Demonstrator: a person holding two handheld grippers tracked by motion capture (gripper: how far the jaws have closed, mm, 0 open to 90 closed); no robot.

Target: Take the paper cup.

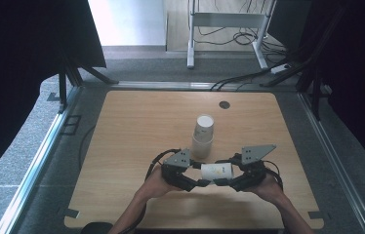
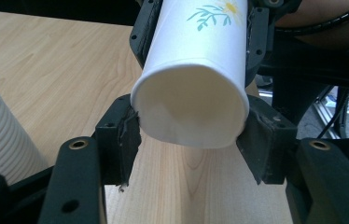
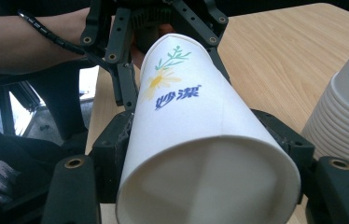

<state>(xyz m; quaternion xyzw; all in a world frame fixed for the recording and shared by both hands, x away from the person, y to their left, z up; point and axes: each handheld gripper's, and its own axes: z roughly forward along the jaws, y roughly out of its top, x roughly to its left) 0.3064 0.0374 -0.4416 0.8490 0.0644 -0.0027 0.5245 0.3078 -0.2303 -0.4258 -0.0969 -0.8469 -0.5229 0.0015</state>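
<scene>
- The surface (image 1: 136,126) carries our work, and we take the stack of cups (image 1: 203,136) standing upright near its middle as our landmark.
- On the near side of the stack of cups, just short of it, we hold a single paper cup (image 1: 216,170) on its side above the wood, its long axis running left to right between our hands.
- The left hand-held gripper (image 1: 204,183) comes in from the left of the stack of cups. In the left gripper view its jaws pinch the cup's open rim (image 2: 191,109), which is squashed a little out of round. We have no earlier picture of them.
- The right hand-held gripper (image 1: 222,182) comes in from the right of the stack of cups. In the right gripper view its jaws press on the wall near the closed base (image 3: 210,179), with the flower print (image 3: 163,79) facing up.
- Each end lies straight ahead of its own hand-held gripper, so neither hand is nearer. We judge the next move turns on that level axis: pulling apart along it would separate nested cups, if two are nested here, which we cannot tell.
</scene>
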